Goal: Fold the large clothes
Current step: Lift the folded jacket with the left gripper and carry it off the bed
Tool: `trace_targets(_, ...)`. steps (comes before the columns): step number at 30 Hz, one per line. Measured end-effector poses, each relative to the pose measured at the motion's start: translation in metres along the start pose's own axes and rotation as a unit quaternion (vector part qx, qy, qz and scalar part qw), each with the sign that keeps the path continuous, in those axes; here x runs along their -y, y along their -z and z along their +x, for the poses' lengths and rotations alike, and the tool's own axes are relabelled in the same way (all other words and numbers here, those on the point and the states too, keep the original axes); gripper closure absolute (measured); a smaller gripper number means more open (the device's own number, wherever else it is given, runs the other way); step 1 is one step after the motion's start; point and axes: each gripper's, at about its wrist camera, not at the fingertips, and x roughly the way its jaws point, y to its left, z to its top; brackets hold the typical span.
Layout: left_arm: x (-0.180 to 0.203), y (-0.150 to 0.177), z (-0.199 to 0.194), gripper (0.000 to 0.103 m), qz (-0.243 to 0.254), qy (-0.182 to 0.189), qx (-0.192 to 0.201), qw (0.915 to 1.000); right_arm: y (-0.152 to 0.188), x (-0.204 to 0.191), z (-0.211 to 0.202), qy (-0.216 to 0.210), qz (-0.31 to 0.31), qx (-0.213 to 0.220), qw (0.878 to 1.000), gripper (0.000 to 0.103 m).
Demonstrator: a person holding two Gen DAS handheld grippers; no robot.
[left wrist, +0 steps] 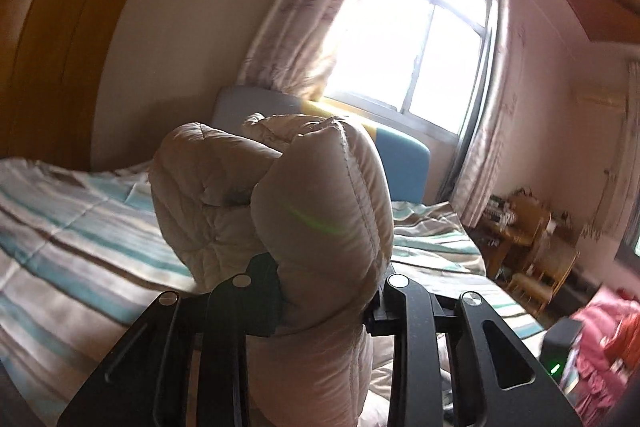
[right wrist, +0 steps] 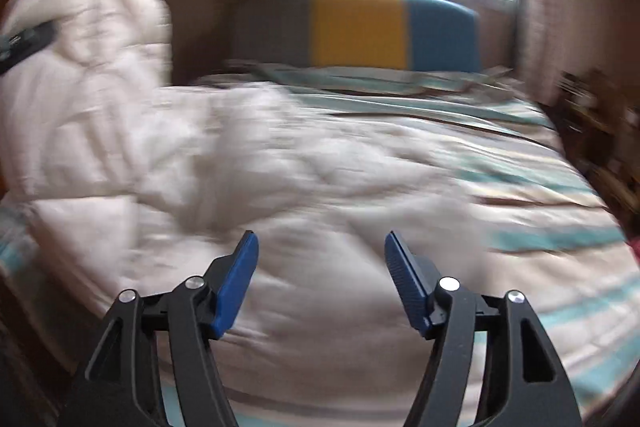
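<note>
A beige quilted puffer jacket [right wrist: 224, 163] lies spread across the striped bed, with one end lifted at the left. My left gripper [left wrist: 320, 291] is shut on a bunched fold of the jacket [left wrist: 316, 211] and holds it up above the bed; the fabric hides the fingertips. The left gripper also shows in the right wrist view [right wrist: 28, 41] at the far left, high on the raised jacket. My right gripper [right wrist: 320, 259] is open and empty, its blue pads [right wrist: 236, 279] apart just above the jacket's near part.
The bed [right wrist: 520, 187] has a teal, brown and white striped cover and a grey, yellow and blue headboard [right wrist: 356, 27] under a bright window [left wrist: 412, 39]. A wooden wardrobe [left wrist: 52, 47] stands left. Wooden chairs [left wrist: 528, 247] and pink clothes [left wrist: 604, 339] are right.
</note>
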Motion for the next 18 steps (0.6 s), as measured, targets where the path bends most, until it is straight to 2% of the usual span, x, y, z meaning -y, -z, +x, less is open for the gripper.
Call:
trace_targets(3, 0.022, 0.003, 0.008, 0.074, 0.030, 0.007, -0.004, 0.9995, 0.004, 0.043, 0.002, 0.065, 0.040, -0.021, 0.997, 0.033)
trace_targets(6, 0.044, 0.007, 0.015, 0.073, 0.060, 0.019, -0.010, 0.9980, 0.009, 0.086, 0.009, 0.116, 0.083, -0.056, 0.988, 0.033)
trace_targets(9, 0.069, 0.014, 0.023, 0.073, 0.089, 0.033, -0.019, 0.9953, 0.013, 0.107, 0.008, 0.143, 0.116, -0.066, 0.981, 0.033)
trace_targets(13, 0.093, 0.026, 0.035, 0.073, 0.109, 0.053, -0.034, 0.9920, 0.013, 0.120, -0.001, 0.158, 0.122, -0.064, 0.978, 0.031)
trace_targets(18, 0.126, 0.044, 0.051, 0.074, 0.141, 0.076, -0.061, 0.9852, 0.017, 0.135, -0.007, 0.145, 0.148, -0.059, 0.977, 0.028)
